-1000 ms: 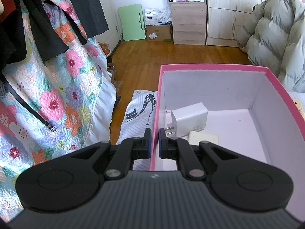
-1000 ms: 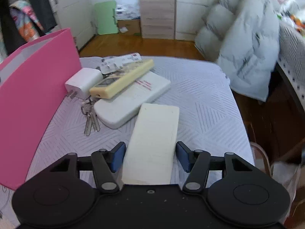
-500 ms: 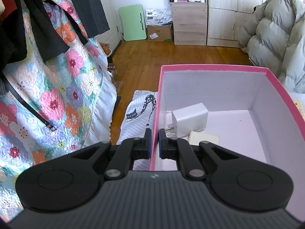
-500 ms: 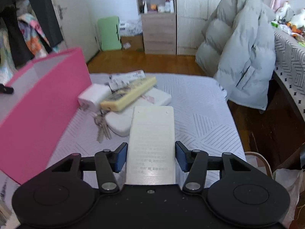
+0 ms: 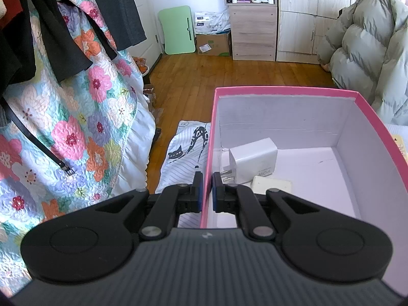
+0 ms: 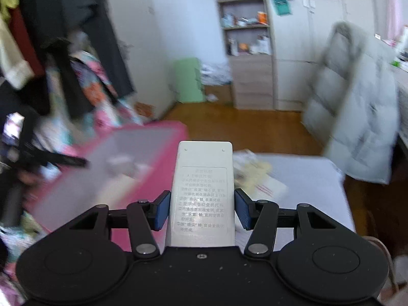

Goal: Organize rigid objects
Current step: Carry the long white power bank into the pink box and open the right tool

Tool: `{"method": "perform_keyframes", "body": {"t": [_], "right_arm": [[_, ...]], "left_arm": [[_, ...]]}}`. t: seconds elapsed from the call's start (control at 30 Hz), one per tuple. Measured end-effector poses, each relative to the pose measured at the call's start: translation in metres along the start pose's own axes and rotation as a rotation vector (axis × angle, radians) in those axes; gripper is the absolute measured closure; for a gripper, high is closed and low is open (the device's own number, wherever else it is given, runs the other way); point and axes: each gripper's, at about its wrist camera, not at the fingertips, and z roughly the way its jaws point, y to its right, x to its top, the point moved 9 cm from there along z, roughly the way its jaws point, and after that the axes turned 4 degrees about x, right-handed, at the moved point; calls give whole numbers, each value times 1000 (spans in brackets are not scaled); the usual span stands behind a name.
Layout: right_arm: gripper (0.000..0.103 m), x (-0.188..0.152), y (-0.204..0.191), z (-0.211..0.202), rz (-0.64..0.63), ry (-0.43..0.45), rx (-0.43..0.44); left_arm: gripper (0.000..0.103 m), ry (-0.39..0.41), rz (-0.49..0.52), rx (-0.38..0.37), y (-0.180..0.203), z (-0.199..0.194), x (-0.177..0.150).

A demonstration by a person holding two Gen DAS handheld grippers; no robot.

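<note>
- Between the blue pads of the right gripper (image 6: 202, 210) sits the white remote (image 6: 204, 193), back side up with printed text showing; the jaws stand about half apart and clamp it at both long edges.
- A second ago that remote lay flat on the grey bedspread (image 6: 301, 176) with the jaws wider and not yet on it; now it is lifted clear and juts out over the near corner of the pink box (image 6: 142, 163).
- Behind the remote, the yellowish remote (image 6: 251, 173) and the other pieces on the bedspread are blurred, where before they were sharp; the view has tilted upward to take in more of the shelves and the grey puffer coat (image 6: 357, 107).
- Over at the box's left wall (image 5: 207, 153), the left gripper (image 5: 207, 191) is nearly closed, pinching the pink wall, exactly as it was a second ago.
- Inside the box, the white charger (image 5: 252, 156) lies near that wall with a cream block (image 5: 271, 185) just in front of it, both unmoved.
- Beyond the box, the floral quilt (image 5: 76, 117) and the wooden floor (image 5: 229, 76) look the same as before.
</note>
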Motion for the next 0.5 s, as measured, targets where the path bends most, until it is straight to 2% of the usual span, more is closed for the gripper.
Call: {"method": "perform_keyframes", "body": {"t": [0.1,0.2,0.27,0.33,0.43,0.5], "right_arm": [[45,27,-34,8,-34,-4,54],[45,45,-73,28,-29,-43,181],[45,48,-96,49,10,-116,275],[45,43,-113,75,53,-203,328],[45,28,-126,111,64,-297,303],[45,21,-131,128,1,-305,212]], "left_arm": [[98,-4,-31,-18,-3,0,1],[98,-4,-50,-32,-5,0,1],[98,-5,-62,-41,-7,1,1],[99,-6,-72,-48,-7,1,1],[99,-3,-76,-53,-9,1,2],[99,-1,-69,-49,-10,1,2]]}}
